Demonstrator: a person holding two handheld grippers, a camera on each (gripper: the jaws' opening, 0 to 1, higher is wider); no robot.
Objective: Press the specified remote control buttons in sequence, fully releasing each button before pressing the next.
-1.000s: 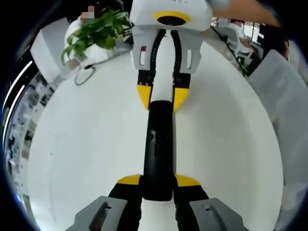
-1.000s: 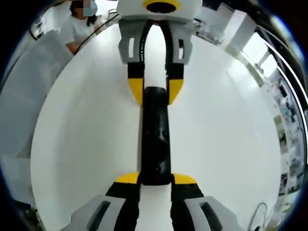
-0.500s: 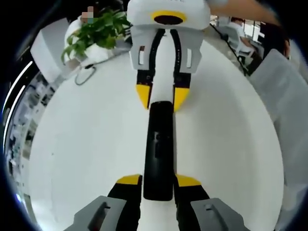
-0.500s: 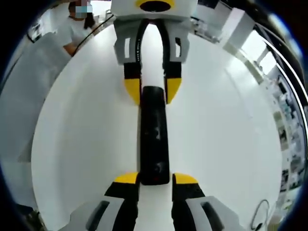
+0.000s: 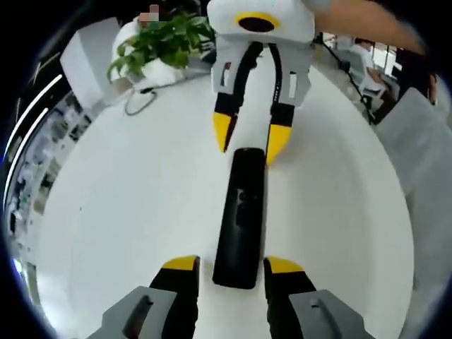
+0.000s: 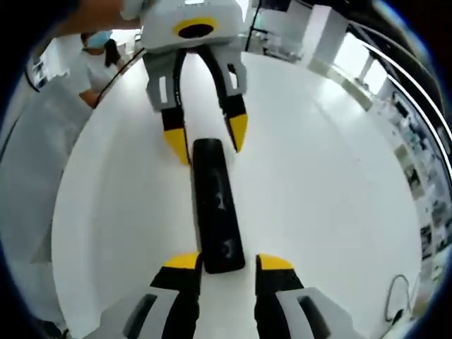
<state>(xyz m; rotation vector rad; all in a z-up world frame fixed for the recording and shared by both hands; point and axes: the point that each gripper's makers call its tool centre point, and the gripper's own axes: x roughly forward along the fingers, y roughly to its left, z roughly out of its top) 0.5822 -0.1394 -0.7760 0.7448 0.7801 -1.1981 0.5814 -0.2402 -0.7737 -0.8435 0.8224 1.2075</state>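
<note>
1. Remote control (image 5: pixel 241 207) seen lying flat on white table (image 5: pixel 127 212), lengthwise betw. the two grippers; black, slim, rigid bar, buttons faintly visible mid-body. Same remote in right gripper view (image 6: pixel 215 205).
2. Handling (judged): light, stiff, smooth casing; likely to slide on the glossy top if pushed off-axis. Best steadied by its long sides near one end, buttons left uncovered.
3. Left gripper (image 5: pixel 232 265): jaws parted, straddling near end of remote, nothing clamped; small gaps seen each side.
4. Right gripper (image 6: pixel 220 263): jaws likewise apart at the opposite end, no hold.
5. Table edge well away; open surface all round. Potted plant (image 5: pixel 161 39) and cable (image 5: pixel 138 106) noted far off.
</note>
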